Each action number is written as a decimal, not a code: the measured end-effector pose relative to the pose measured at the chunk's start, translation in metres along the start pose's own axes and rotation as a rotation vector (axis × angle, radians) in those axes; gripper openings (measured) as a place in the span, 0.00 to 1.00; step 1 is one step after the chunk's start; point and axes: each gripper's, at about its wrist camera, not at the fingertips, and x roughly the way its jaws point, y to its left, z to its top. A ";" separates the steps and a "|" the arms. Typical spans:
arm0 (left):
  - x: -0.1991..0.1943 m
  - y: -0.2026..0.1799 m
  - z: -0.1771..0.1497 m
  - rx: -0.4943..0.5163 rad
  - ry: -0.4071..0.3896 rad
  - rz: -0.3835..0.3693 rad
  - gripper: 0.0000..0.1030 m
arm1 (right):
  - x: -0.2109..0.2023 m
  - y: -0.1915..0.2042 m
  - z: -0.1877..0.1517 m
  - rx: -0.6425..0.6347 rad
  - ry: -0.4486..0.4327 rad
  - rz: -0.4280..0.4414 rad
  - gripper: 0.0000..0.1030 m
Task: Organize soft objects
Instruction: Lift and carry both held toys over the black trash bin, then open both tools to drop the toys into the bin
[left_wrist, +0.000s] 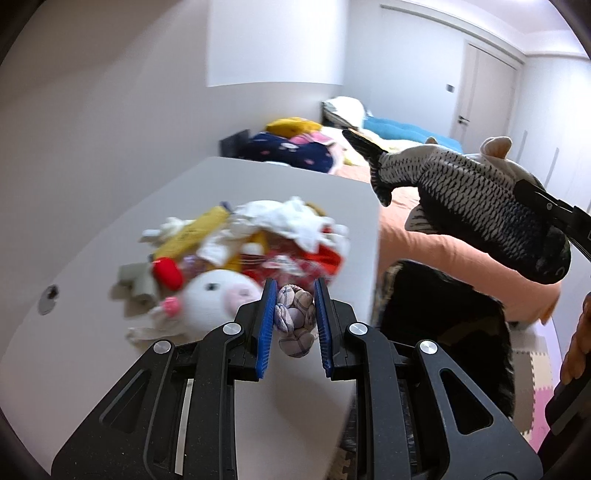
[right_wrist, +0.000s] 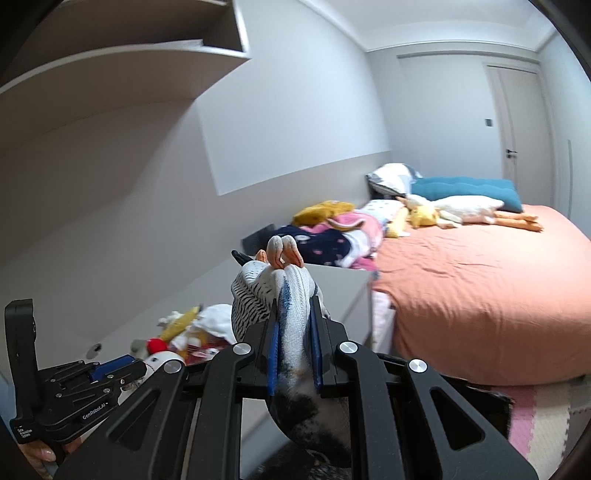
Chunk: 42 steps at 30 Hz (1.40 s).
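Left wrist view: the left gripper (left_wrist: 295, 317) is clamped on a small checked cloth bundle (left_wrist: 294, 321) above the table (left_wrist: 92, 295). At two o'clock, the fish plush (left_wrist: 480, 206) is pinched mid-body by the right gripper (right_wrist: 294, 343); both should be carried clear of the toy pile (left_wrist: 251, 251) before release.

walls (right_wrist: 314, 110): pale grey | bed (right_wrist: 480, 288): orange sheet, against far wall | door (right_wrist: 524, 122): beyond bed, closed | shelf (right_wrist: 122, 62): high on wall, left of bed | floor mat (right_wrist: 535, 417): pink and cream, below bed | light: soft daylight
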 end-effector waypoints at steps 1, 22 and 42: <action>0.002 -0.005 0.000 0.007 0.003 -0.011 0.20 | -0.003 -0.006 -0.001 0.005 -0.002 -0.013 0.15; 0.043 -0.126 -0.006 0.179 0.096 -0.215 0.23 | -0.054 -0.101 -0.024 0.095 -0.004 -0.234 0.18; 0.057 -0.073 -0.013 0.121 0.112 -0.120 0.94 | -0.033 -0.084 -0.032 0.107 0.025 -0.232 0.74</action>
